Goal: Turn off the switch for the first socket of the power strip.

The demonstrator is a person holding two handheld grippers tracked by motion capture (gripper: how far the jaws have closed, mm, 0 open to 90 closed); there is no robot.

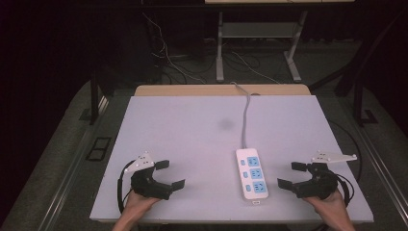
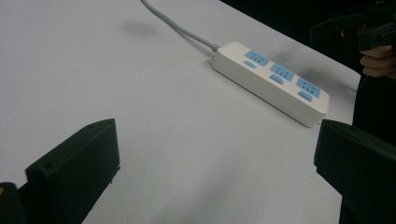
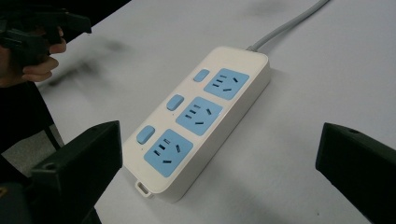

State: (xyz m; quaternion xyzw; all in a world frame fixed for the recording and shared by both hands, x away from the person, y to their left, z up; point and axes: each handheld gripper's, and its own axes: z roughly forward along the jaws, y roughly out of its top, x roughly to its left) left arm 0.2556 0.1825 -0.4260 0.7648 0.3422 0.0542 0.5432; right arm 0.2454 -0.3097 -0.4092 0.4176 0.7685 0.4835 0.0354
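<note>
A white plastic power strip with three blue sockets and three blue switches (image 1: 252, 173) is seen lying flat on the pale grey tabletop (image 1: 192, 130), close to the near edge and right of the middle, its long axis running from the near edge toward the far edge. A grey cable (image 1: 246, 120) is led from its far end across the tabletop to the far edge, beside a strip of bare wood (image 1: 192, 90). The left gripper (image 1: 172, 174) is held in a hand (image 1: 139, 204) over the near-left part of the tabletop, its black jaws spread wide apart with nothing between them; a grey three-cornered plate (image 1: 141, 160) is carried on top. The right gripper (image 1: 287, 174) is held in the other hand (image 1: 329, 204) toward the near-right corner, jaws likewise wide apart and empty, pointed at the strip. The strip lies between the two grippers, nearer the right one, and is touched by neither. In the left gripper view the strip (image 2: 271, 80) is seen beyond the jaws, well apart from them, with the right gripper (image 2: 359, 28) farther off. In the right gripper view the strip (image 3: 201, 116) lies just ahead between the open jaws, sockets up, a small tab at its near end.
</note>
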